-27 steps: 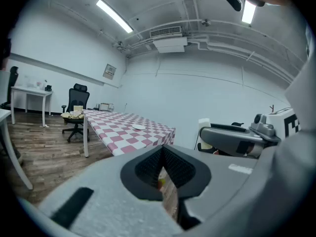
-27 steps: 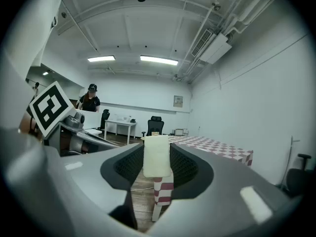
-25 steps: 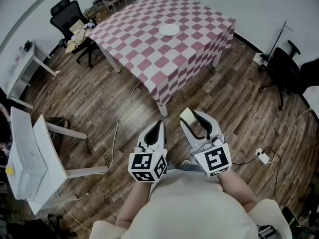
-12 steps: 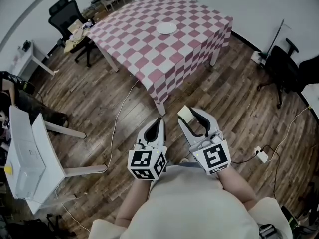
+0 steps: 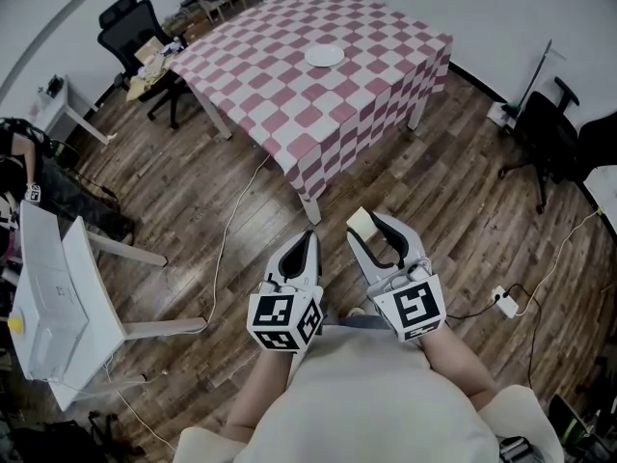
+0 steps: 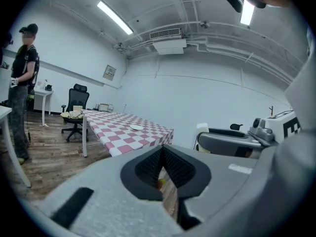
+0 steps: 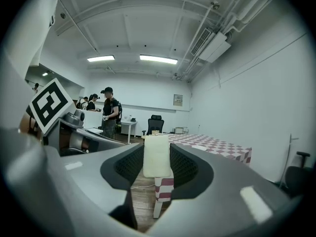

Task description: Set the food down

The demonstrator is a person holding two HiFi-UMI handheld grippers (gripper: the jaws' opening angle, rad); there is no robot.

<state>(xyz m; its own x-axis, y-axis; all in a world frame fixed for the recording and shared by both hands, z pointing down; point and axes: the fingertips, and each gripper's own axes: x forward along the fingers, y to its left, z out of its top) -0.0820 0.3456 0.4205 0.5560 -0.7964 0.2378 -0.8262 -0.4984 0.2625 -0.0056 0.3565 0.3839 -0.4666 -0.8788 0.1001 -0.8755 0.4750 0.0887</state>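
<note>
**Food held in the right jaws, short of the checkered surface**

Head view: The person stands on a wooden floor and holds both grippers out in front of the body. The right gripper has its jaws closed on the food, a pale cream block pinched at the tips. The left gripper sits just beside it, with its jaws drawn together to a point. The food hangs in the air over the floor, near the closest corner of the surface, which is covered in a red-and-white checked cloth. A white plate lies towards the far side of that surface, well apart from the food. A black office chair stands at the far left corner of the surface.

Left gripper view: The left gripper shows its ribbed pads meeting at the tips, with nothing gripped between them. Beyond the jaws are the checked surface with the plate on it, and a person standing at the left.

Right gripper view: The right gripper holds the food upright, with both pads pressing on its sides. The block is smooth and roughly rectangular. The checked surface lies ahead to the right, lower than the food, and people stand in the background.
</note>
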